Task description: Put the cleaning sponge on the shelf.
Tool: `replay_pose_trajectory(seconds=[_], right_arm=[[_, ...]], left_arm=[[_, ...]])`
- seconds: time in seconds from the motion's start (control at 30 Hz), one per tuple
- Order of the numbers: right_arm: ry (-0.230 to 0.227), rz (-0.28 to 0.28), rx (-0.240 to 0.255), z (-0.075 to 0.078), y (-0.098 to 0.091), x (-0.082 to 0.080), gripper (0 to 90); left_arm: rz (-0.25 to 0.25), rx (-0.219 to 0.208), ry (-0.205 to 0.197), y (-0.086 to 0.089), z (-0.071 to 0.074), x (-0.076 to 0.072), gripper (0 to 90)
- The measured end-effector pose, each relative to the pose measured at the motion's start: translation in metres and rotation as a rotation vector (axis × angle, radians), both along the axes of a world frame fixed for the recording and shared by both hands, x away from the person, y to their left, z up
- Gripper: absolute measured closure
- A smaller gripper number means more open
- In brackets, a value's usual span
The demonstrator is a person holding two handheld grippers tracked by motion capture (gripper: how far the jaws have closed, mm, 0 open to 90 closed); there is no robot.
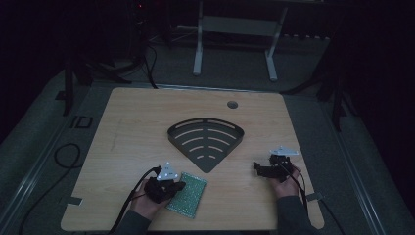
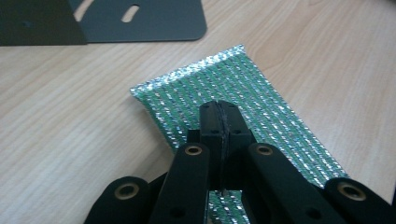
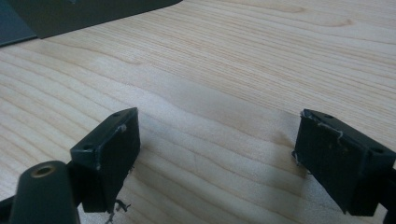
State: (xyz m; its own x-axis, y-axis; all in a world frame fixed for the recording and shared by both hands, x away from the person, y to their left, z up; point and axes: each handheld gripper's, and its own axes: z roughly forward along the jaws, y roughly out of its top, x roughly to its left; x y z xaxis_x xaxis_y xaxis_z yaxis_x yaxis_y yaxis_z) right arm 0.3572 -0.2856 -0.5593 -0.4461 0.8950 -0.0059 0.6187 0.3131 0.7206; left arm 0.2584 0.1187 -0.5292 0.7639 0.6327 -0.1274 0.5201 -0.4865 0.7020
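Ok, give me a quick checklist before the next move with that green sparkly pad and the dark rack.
1. Left gripper shut: ok, the jaws are pressed together with no gap.
2. Left gripper at the pad: ok, its jaws sit over the pad; whether they pinch it, cannot tell.
3. Pad flat on the table: not ok, its far edge curls up.
4. Right gripper free: ok, the jaws stand open over bare wood with nothing between them.
5. Rack unobstructed: ok, its slotted plate lies bare, apart from the pad.
6. Right gripper away from the pad: ok, it rests at the table's right side.
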Motion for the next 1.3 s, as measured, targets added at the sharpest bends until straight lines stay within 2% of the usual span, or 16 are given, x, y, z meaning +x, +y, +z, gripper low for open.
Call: replay_pose_trajectory(seconds=[0.1, 0.3, 0.6, 0.8, 1.07, 1.3], right_arm=[[0.0, 0.0, 0.0, 0.0, 0.0, 0.0, 13.7], [0.001, -0.001, 0.0, 0.0, 0.0, 0.0, 13.7], [0.0, 0.0, 0.0, 0.0, 0.0, 0.0, 13.7], [-0.001, 0.0, 0.0, 0.0, 0.0, 0.0, 13.7], [0.0, -0.001, 0.0, 0.0, 0.0, 0.0, 13.7], [-0.001, 0.0, -0.001, 0.0, 0.0, 0.0, 13.7]], left_arm=[[-0.008, -0.012, 0.014, -0.002, -0.002, -0.001, 90.0], [-0.003, 0.021, 0.032, -0.003, -0.007, -0.001, 90.0], [0.038, 0.051, 0.017, 0.004, -0.006, 0.004, 90.0], [0.052, 0.076, 0.009, 0.01, -0.004, 0.013, 90.0], [0.094, 0.085, 0.012, 0.021, -0.003, 0.025, 90.0], [0.109, 0.105, 0.007, 0.028, -0.002, 0.035, 89.7]])
